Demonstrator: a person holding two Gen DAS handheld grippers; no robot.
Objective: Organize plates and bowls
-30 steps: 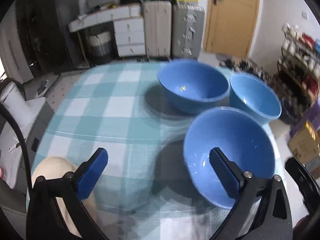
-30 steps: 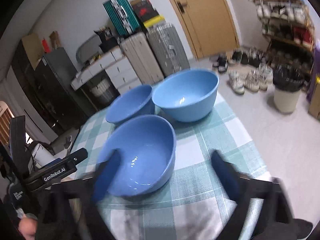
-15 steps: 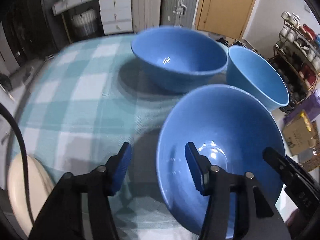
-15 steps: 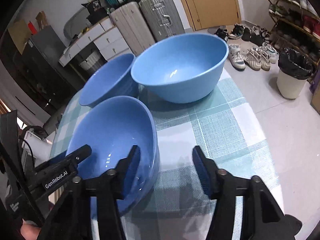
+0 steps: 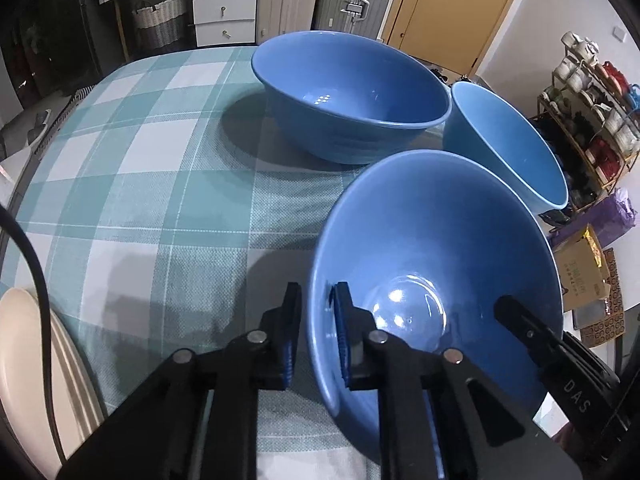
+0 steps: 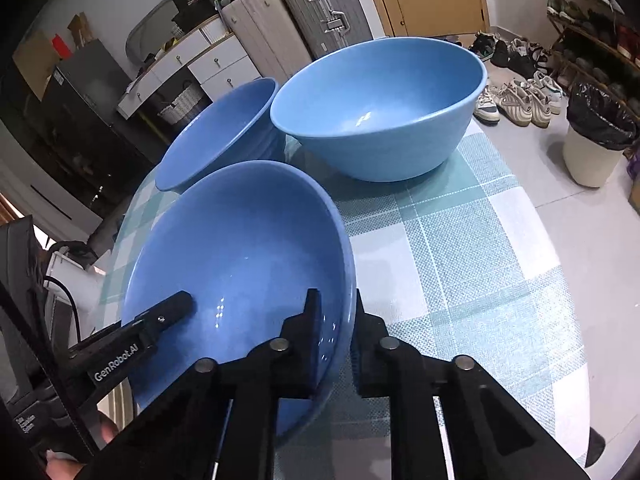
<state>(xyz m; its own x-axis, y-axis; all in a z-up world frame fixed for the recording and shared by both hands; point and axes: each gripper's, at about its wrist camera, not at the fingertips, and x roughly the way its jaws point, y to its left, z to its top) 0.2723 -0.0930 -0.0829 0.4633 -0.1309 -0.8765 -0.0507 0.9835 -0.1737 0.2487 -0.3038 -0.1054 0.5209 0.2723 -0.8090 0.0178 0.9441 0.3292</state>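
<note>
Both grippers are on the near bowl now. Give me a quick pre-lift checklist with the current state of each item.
1. Left gripper shut on near bowl rim: ok.
2. Right gripper shut on opposite rim: ok.
3. Near bowl empty: ok.
4. Clear of big bowl and small bowl: cannot tell, rims look close.
5. Big bowl empty, ready as nesting target: ok.
6. Grip firm enough to lift: cannot tell.

I am working in a lived-in home, in what looks like an entry or dining corner: the surface (image 5: 132,168) wears a teal checked cloth, and hard-shell suitcases (image 6: 296,16) stand against the wall beside a white chest of drawers (image 5: 224,4). Near the wooden door (image 5: 452,4) I see a loaded shoe rack (image 5: 588,108), sneakers on the tiled floor (image 6: 516,100), and a lined waste bin (image 6: 596,136).
</note>
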